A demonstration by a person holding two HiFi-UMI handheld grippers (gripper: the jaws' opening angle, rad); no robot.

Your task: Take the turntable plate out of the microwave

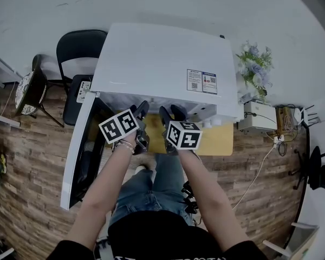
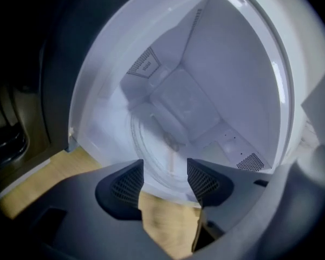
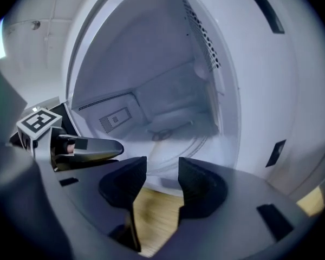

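Microwave (image 1: 162,64): white, on wooden worktop (image 1: 219,141); door (image 1: 78,150) swung wide for access. Turntable plate (image 2: 151,145): clear, seated flat on the cavity floor, not yet lifted. Left gripper (image 2: 165,169) and right gripper (image 3: 162,164): side by side at the cavity mouth, jaws moderately apart and empty, apparently aligned on the plate's near rim.

A light wooden table (image 1: 219,140) carries the white microwave (image 1: 162,64), which seems to cover most of it.

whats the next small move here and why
Likely ease both forward until the near rim of the turntable plate sits between the jaws: the left tool and right tool stand at the open microwave, jaws apart with nothing between them, the plate lying flat just beyond.
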